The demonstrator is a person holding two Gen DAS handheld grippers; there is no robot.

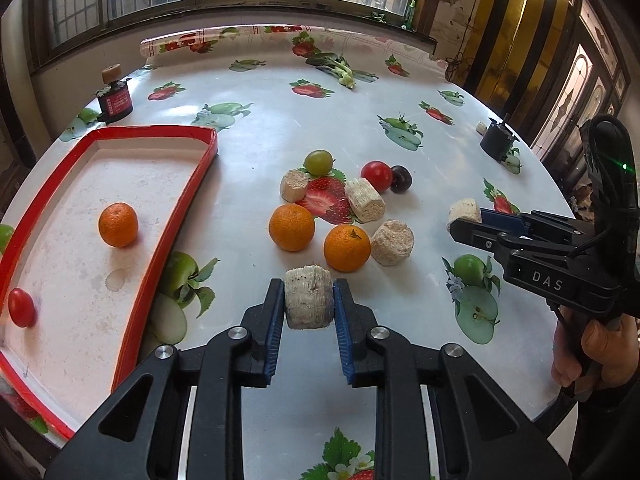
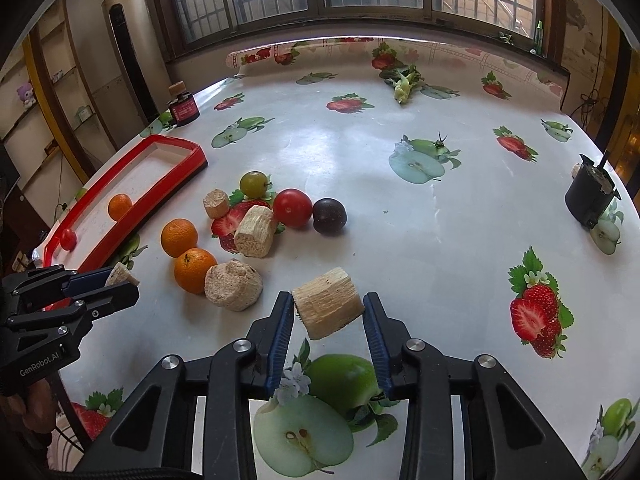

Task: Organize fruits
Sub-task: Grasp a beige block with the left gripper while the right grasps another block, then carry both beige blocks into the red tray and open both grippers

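We find the left gripper [image 1: 309,300] clenched on a pale cork-like block [image 1: 309,298], its blue pads pressing both sides. The right gripper [image 2: 329,312] likewise grasps a second tan block [image 2: 328,308], held tilted between its pads. Just ahead of the left gripper lie two oranges [image 1: 347,247], touching a third block [image 1: 391,242]; beyond them sit two more blocks, a green grape [image 1: 319,161], a red tomato [image 1: 377,175] and a dark plum [image 1: 401,179]. To the left of the left gripper stands the red-rimmed tray [image 1: 176,216], which contains one orange [image 1: 118,225] and a small red tomato [image 1: 21,307], well apart. All rests on the fruit-printed tablecloth [image 1: 248,168].
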